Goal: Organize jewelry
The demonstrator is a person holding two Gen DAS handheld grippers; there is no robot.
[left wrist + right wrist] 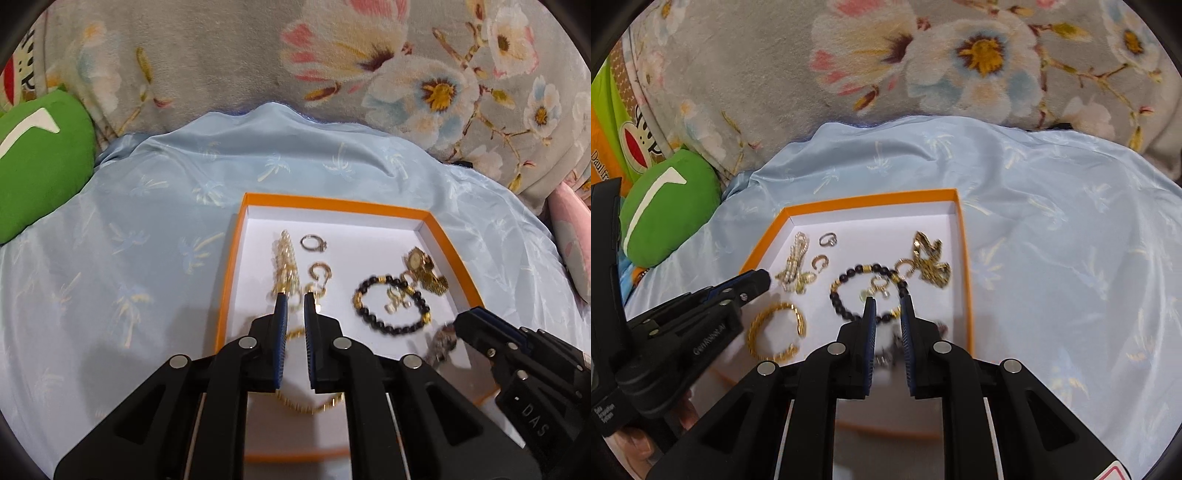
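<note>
A blurred, perhaps silver watch [892,345] lies partly hidden behind the right gripper [888,302].

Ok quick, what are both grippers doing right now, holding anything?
Left gripper: closed, holding nothing.
Right gripper: closed; a blurred silver piece sits at its tip, held or not cannot be told.

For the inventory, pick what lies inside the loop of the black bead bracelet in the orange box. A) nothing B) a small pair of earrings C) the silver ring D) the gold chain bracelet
B: in the right wrist view the black bead bracelet encircles a small pair of earrings, while the silver ring and the gold chain bracelet lie apart from it elsewhere in the orange box.
</note>
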